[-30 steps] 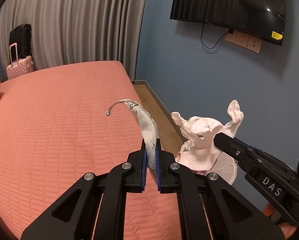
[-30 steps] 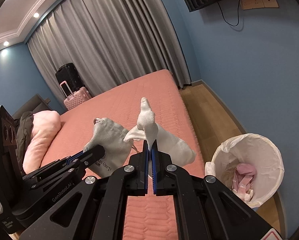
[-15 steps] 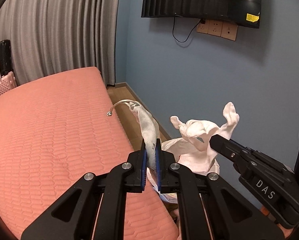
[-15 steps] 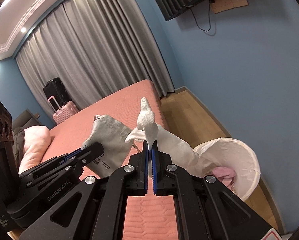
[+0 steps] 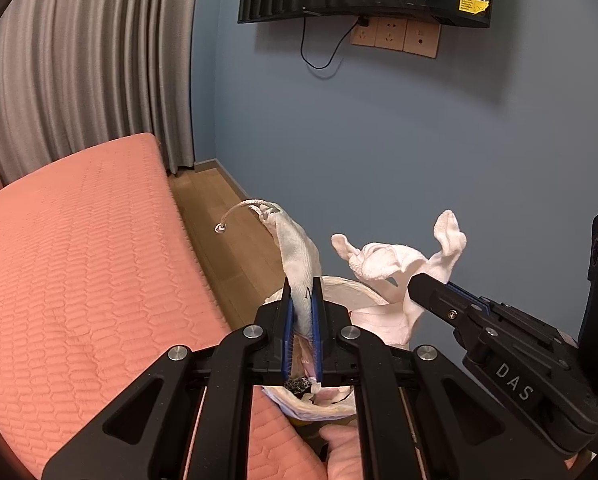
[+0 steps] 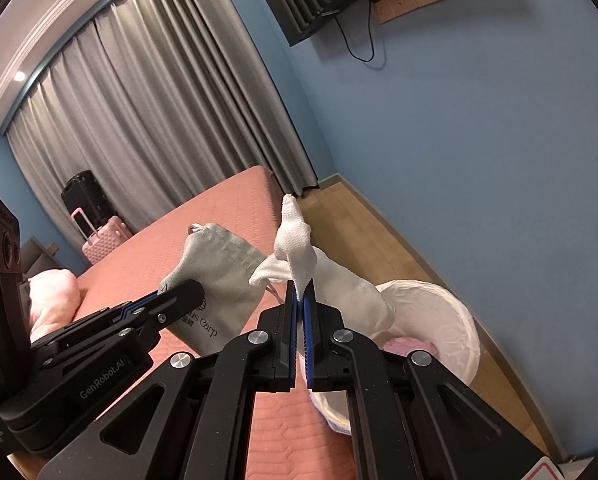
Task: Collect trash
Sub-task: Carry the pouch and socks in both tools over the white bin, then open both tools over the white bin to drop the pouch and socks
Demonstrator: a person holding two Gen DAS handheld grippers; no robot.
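The bin [image 6: 455, 320] stands on the floor [image 5: 219, 216] between the bed [image 5: 79, 272] and the wall [image 5: 419, 152]. Above it, the left tongs [image 5: 300, 300] hold the pouch [image 5: 299, 256], with the right tongs [image 6: 300, 300] and their cloth [image 6: 299, 244] just beside. Scraps lie in the bin, perhaps tissue. Suitcases [image 6: 99, 228] stand behind the bed.

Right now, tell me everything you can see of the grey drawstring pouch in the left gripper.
The grey drawstring pouch is soft woven fabric, lightly creased, with a gathered neck, a pale cord ending in a small metal ring, and dark printed lettering low on one face. The left gripper is shut on its lower part, so it stands upward from the fingers with the cord arching over. It is held in the air at the edge of the salmon bed, above the lined waste bin, beside the white cloth.
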